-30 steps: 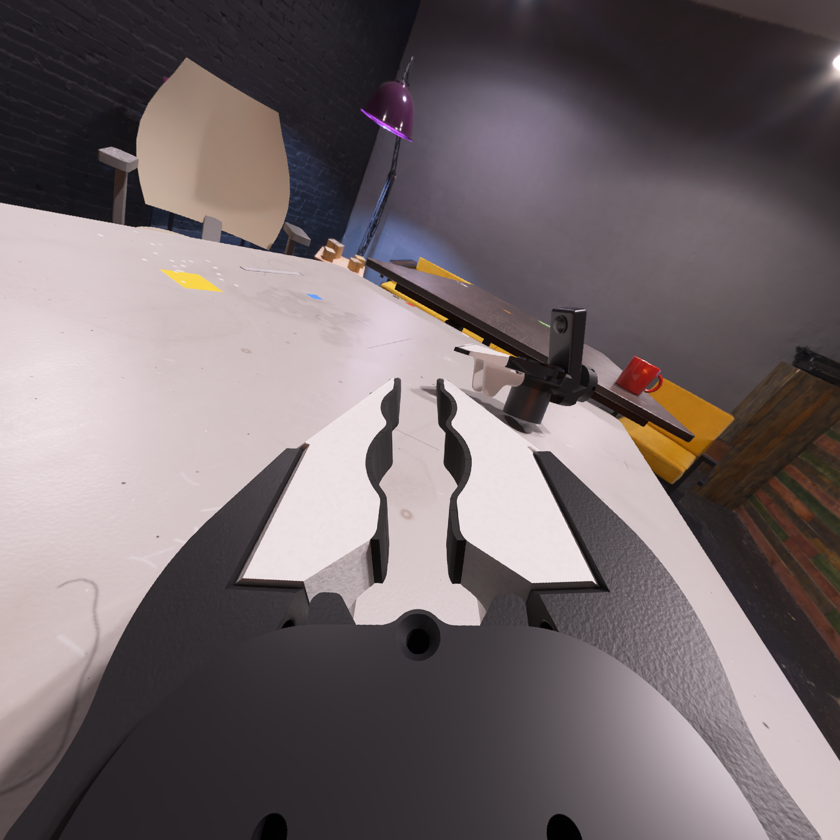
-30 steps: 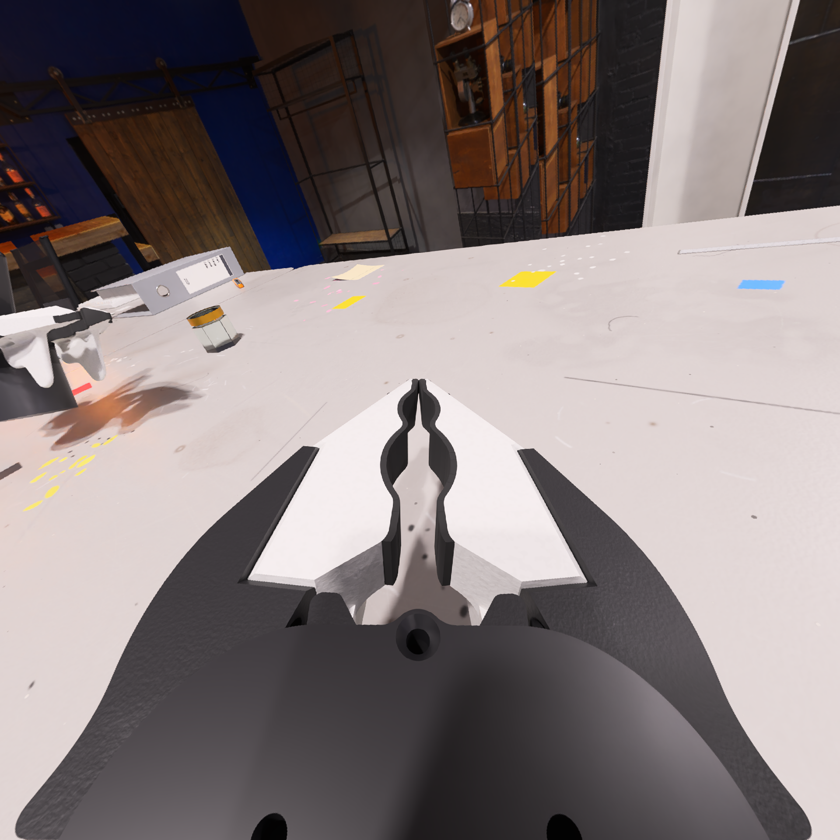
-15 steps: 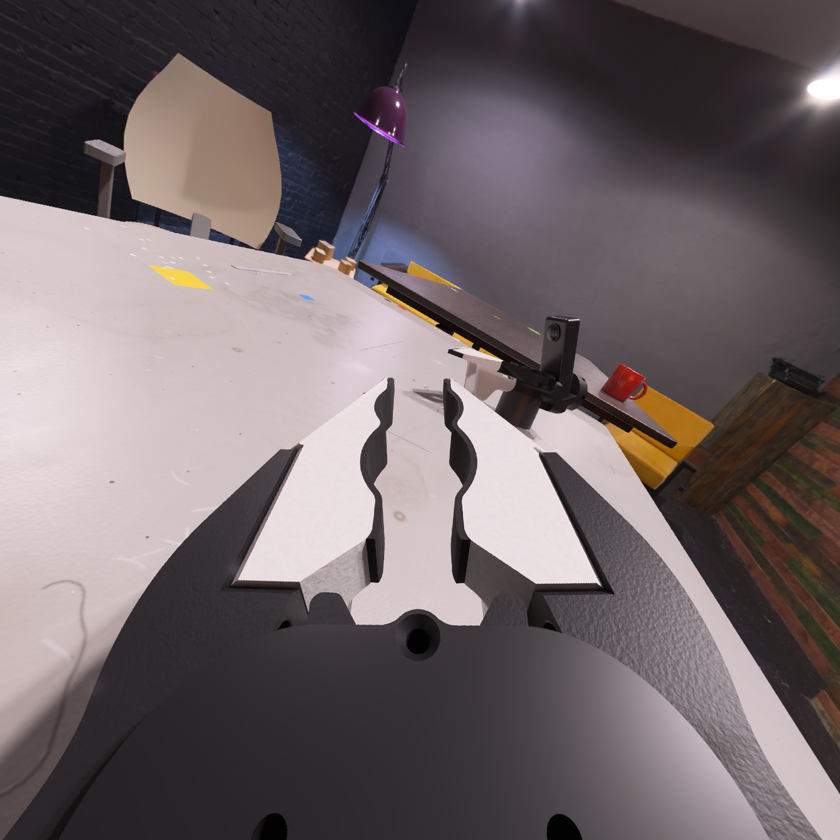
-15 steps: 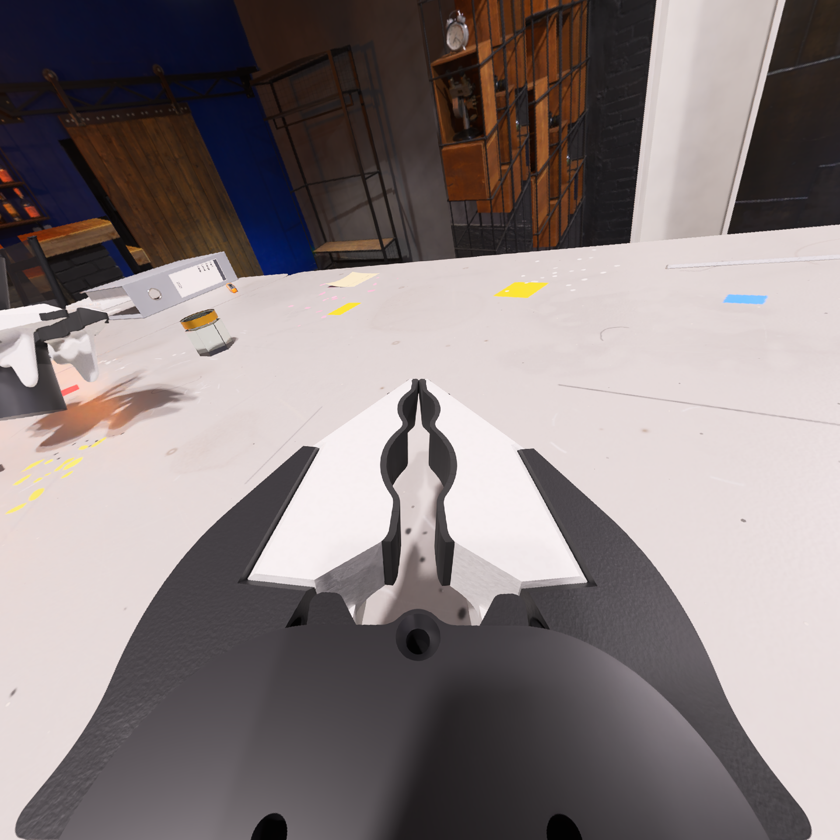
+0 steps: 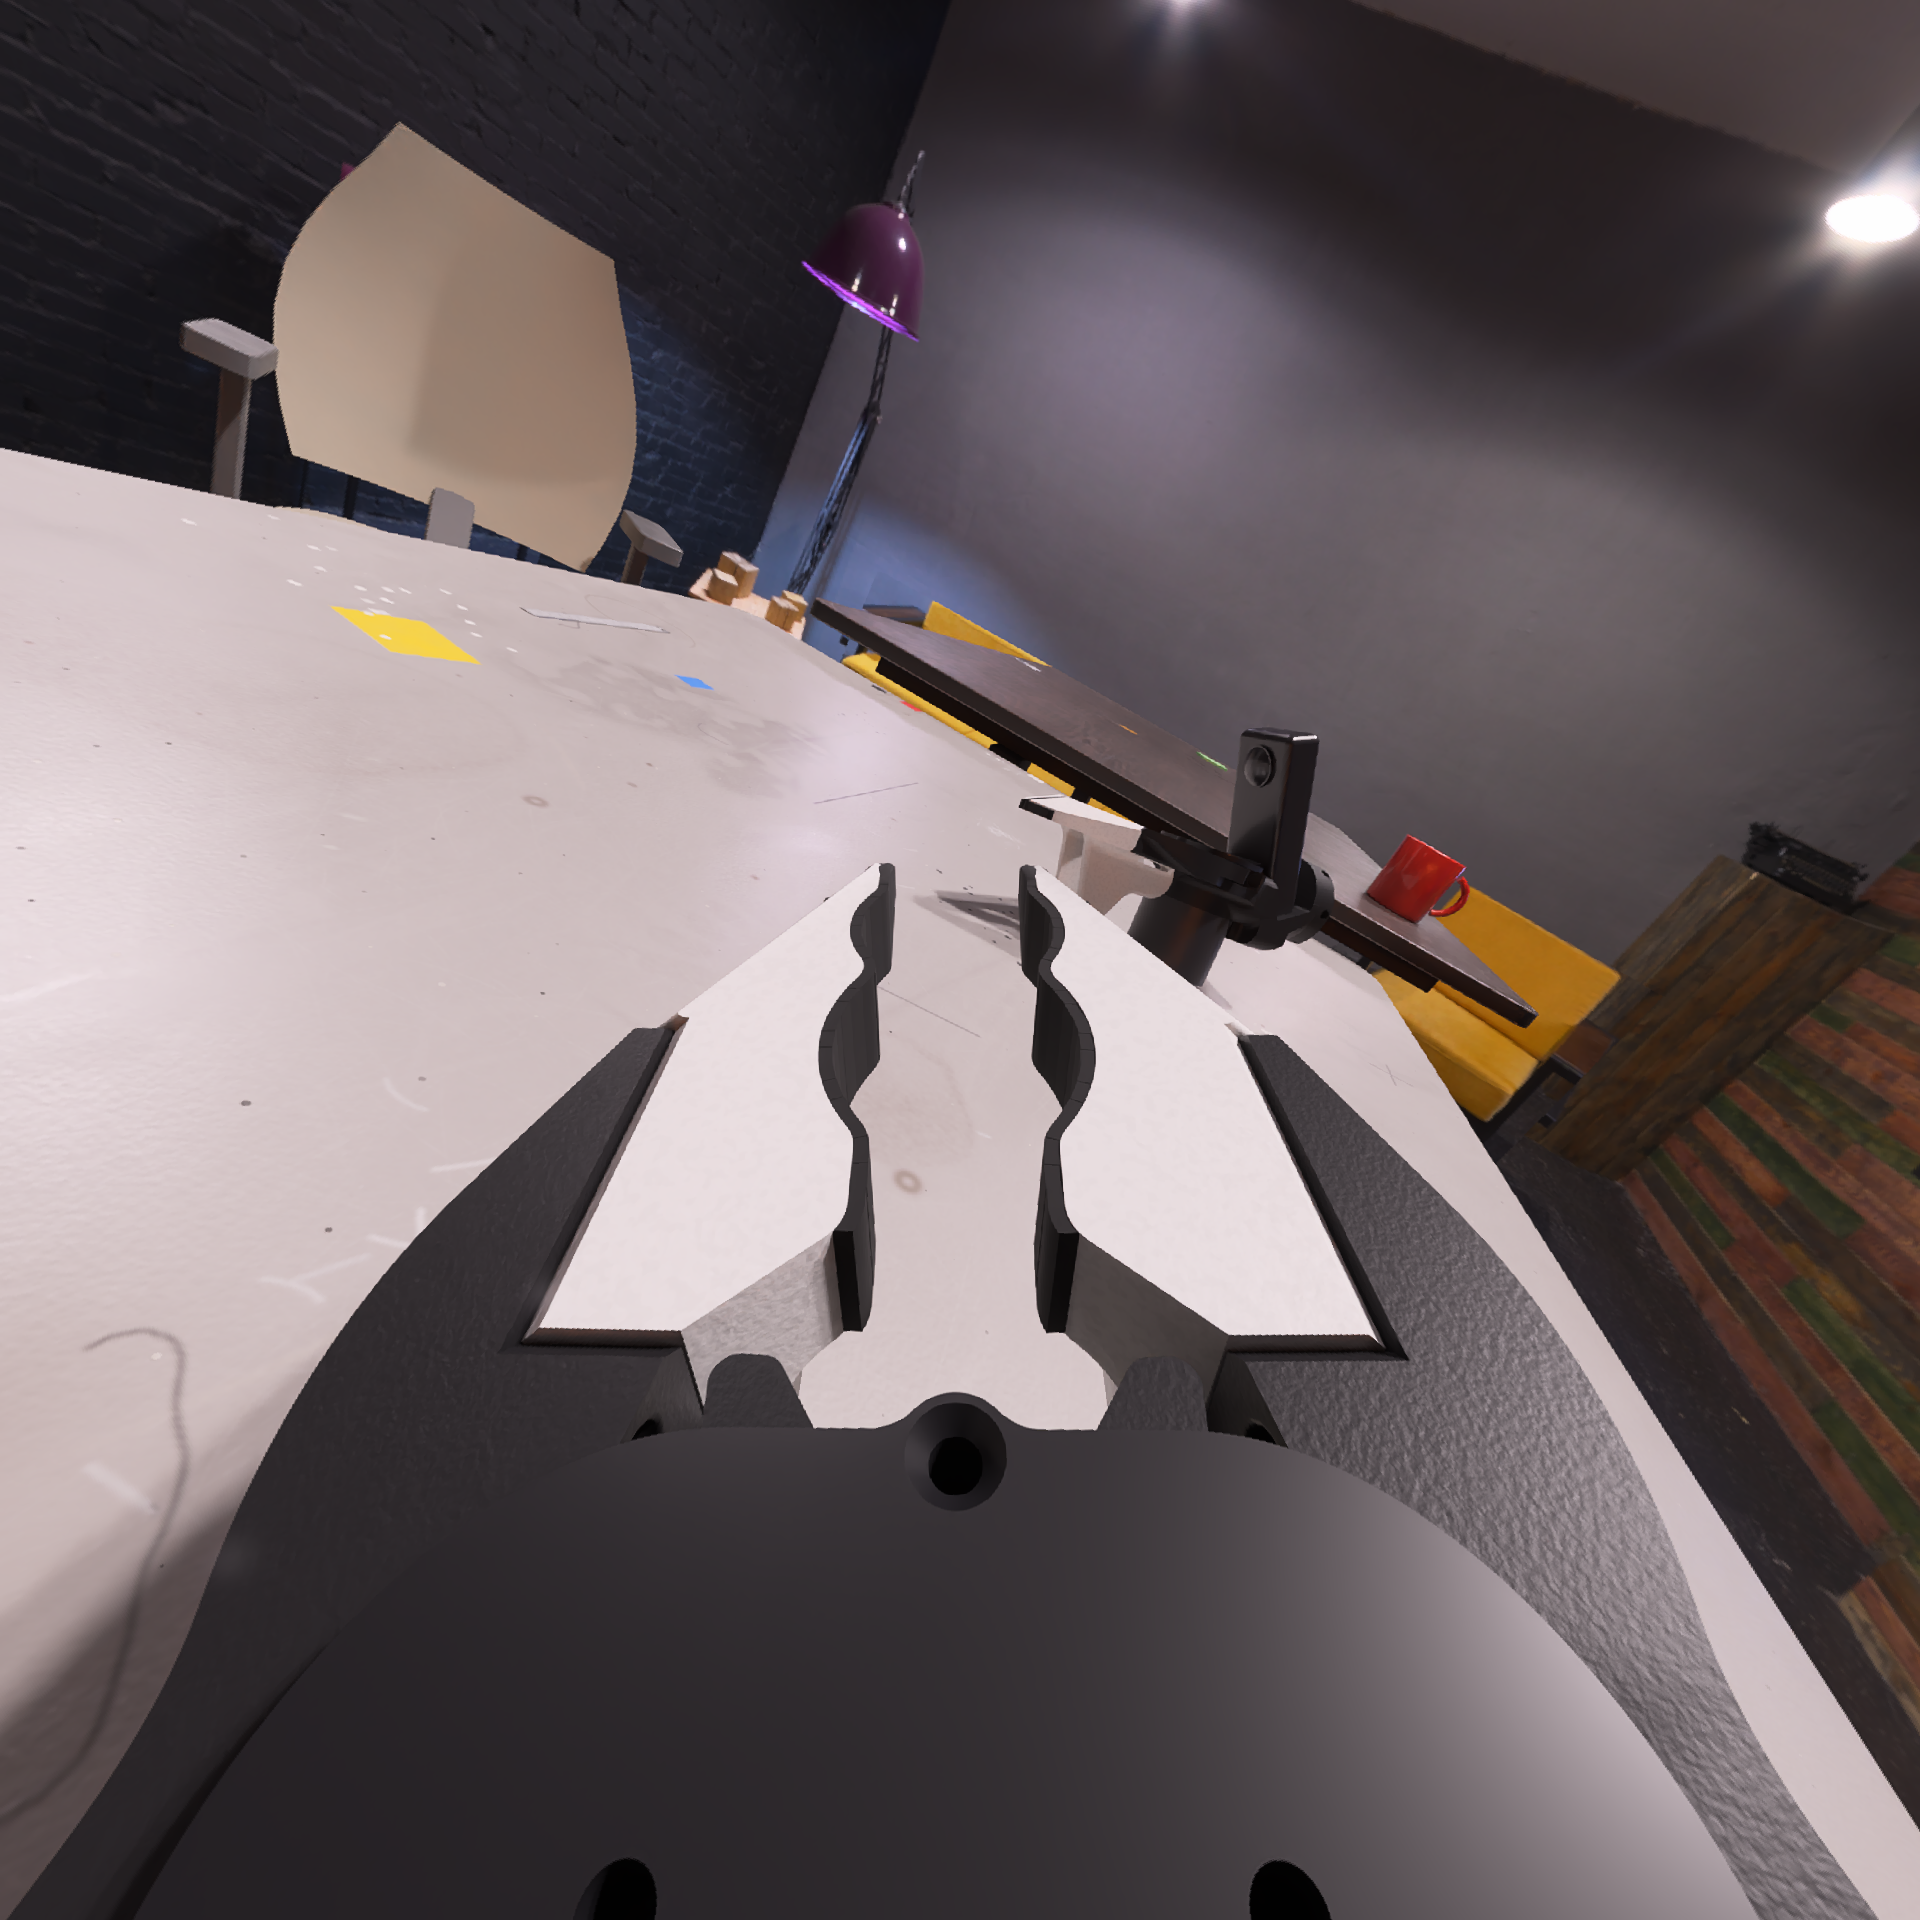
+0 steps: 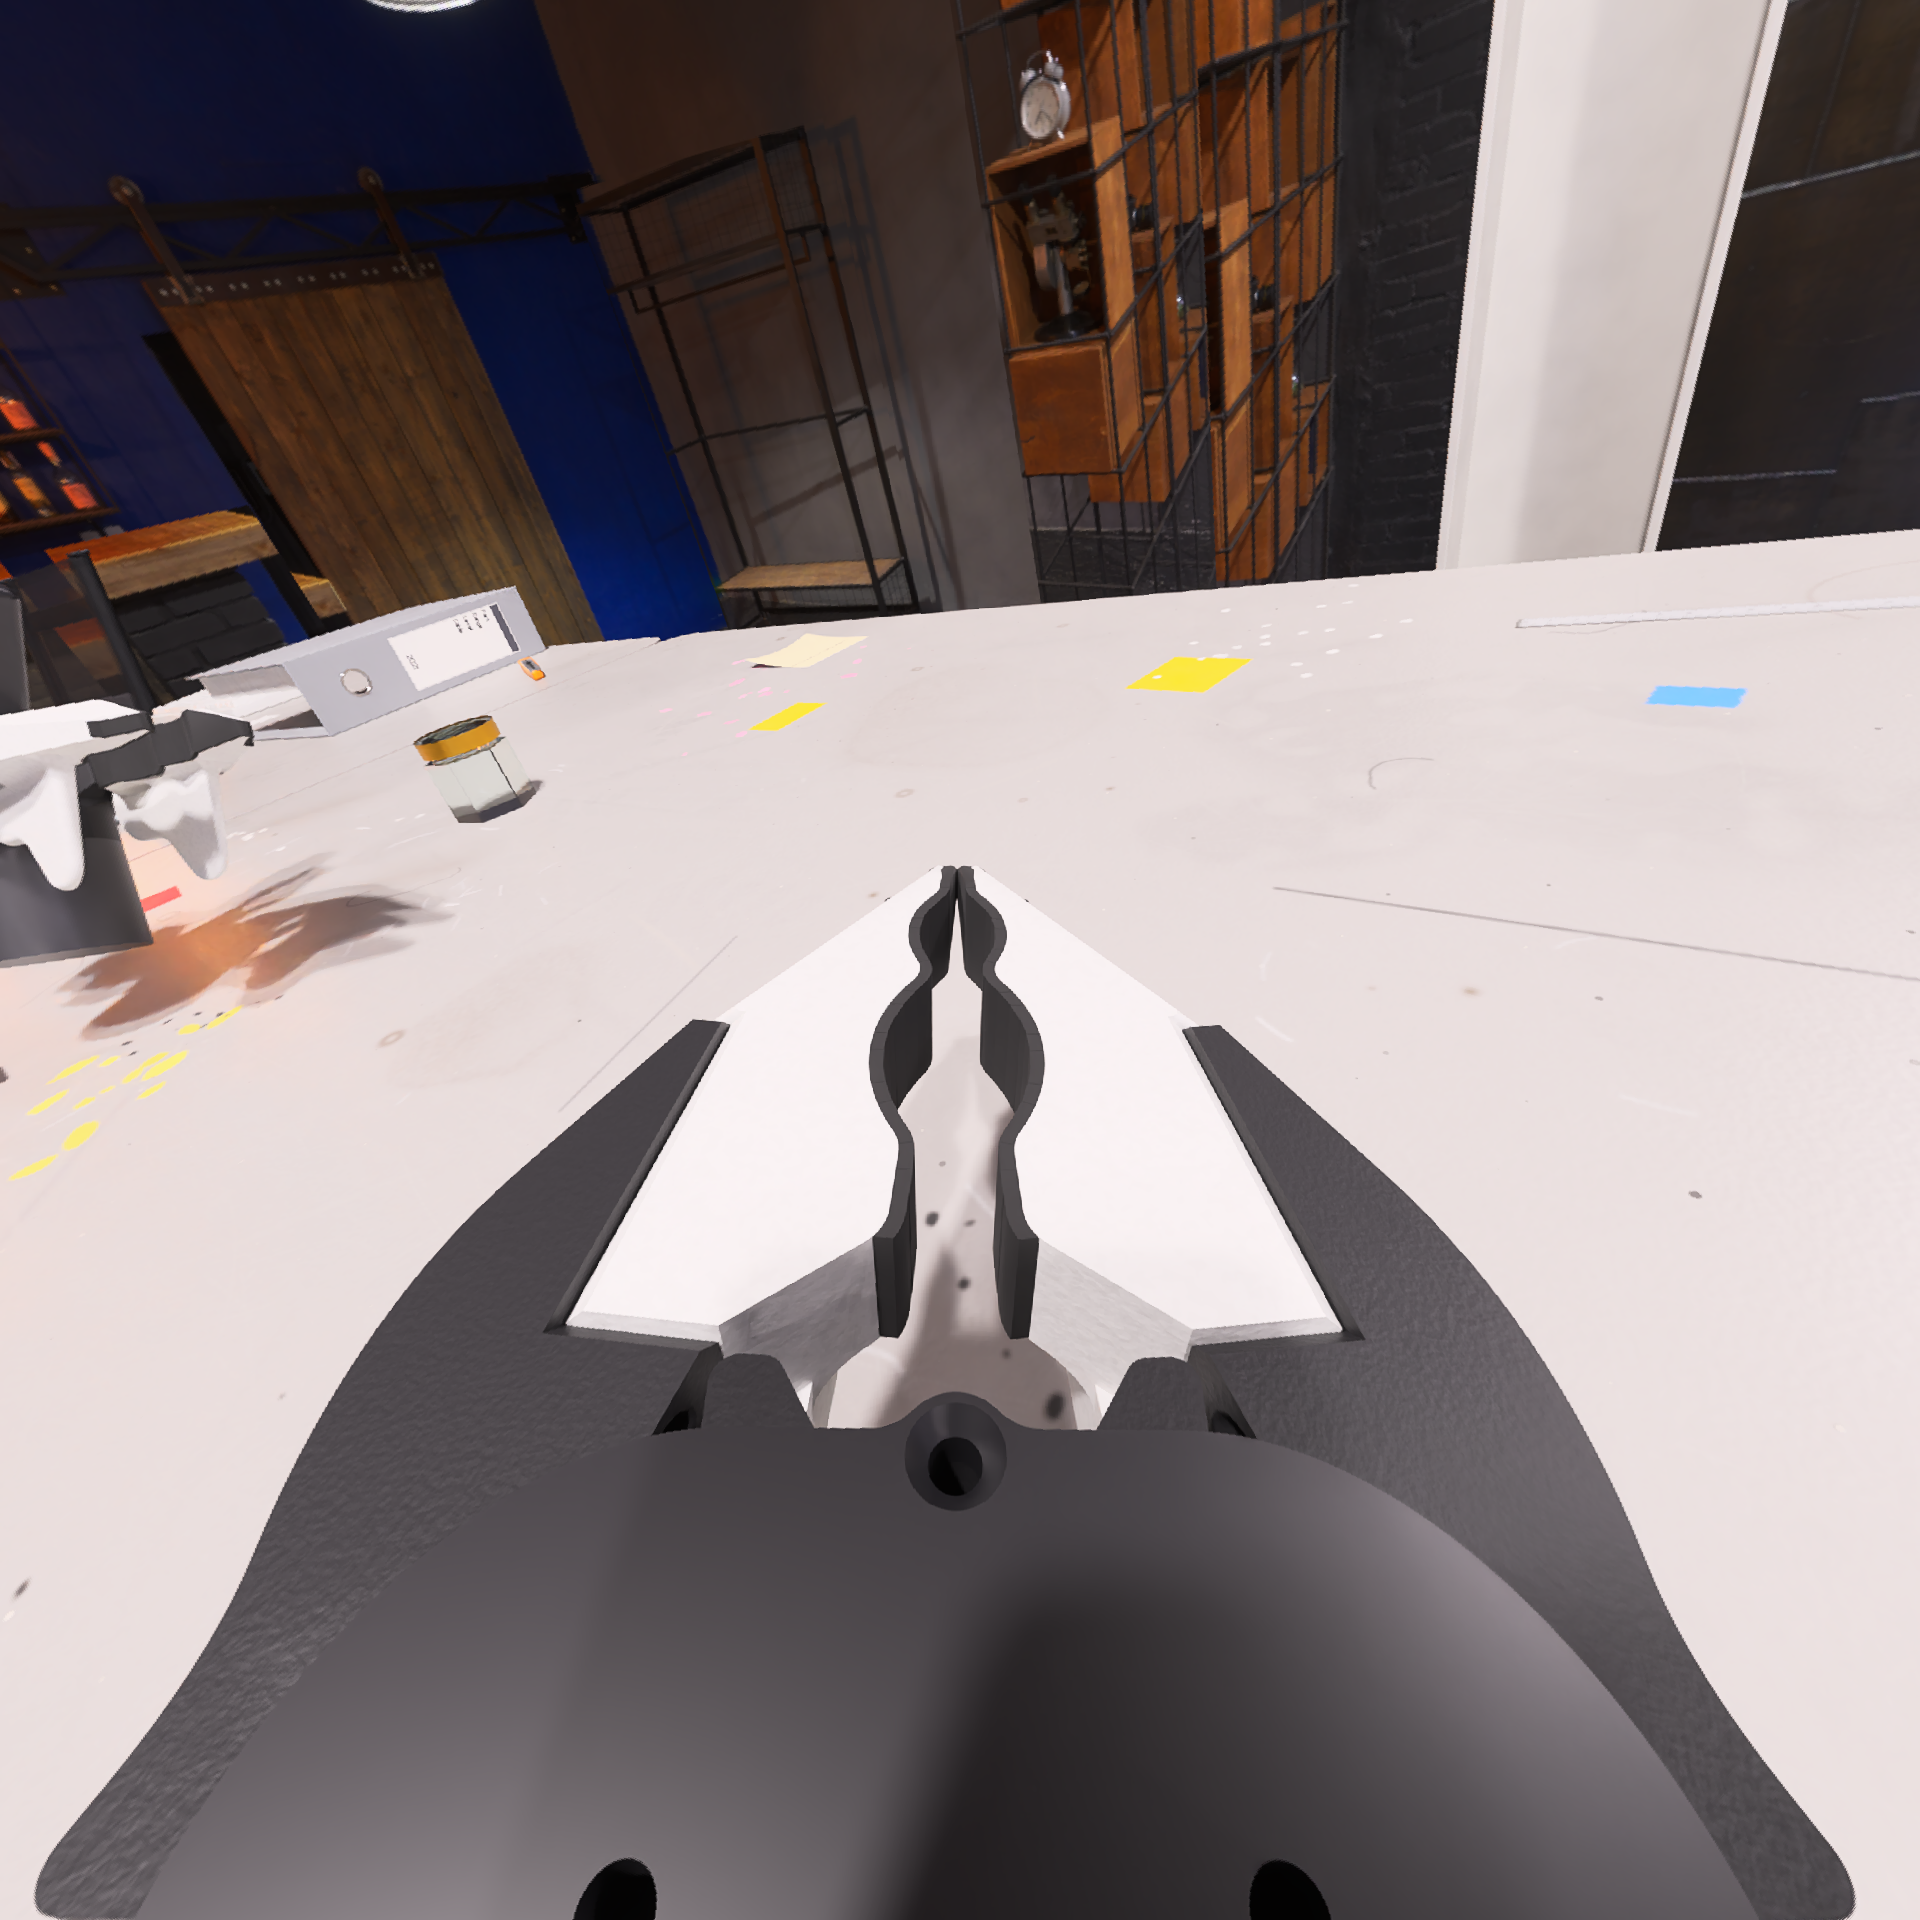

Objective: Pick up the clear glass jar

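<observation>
The clear glass jar [image 6: 475, 771] with a gold lid stands upright on the white table, far to the upper left in the right wrist view. It does not show in the left wrist view. My right gripper [image 6: 956, 875] is shut and empty, low over the table, well to the right of the jar. My left gripper [image 5: 954, 881] is open and empty, just above the table. It also shows at the left edge of the right wrist view [image 6: 114, 810], left of the jar. My right gripper shows farther off in the left wrist view [image 5: 1101, 862].
A grey ring binder [image 6: 395, 660] lies behind the jar. Yellow [image 6: 1190, 673] and blue [image 6: 1696, 696] patches mark the table [image 6: 1455, 1039]. In the left wrist view the table's right edge [image 5: 1475, 1226] drops to a wooden floor; a dark side table with a red mug [image 5: 1415, 879] stands beyond.
My left gripper's fingers have opened wider. The right gripper has stayed shut and its view has shifted slightly, so the jar sits a little nearer in it.
</observation>
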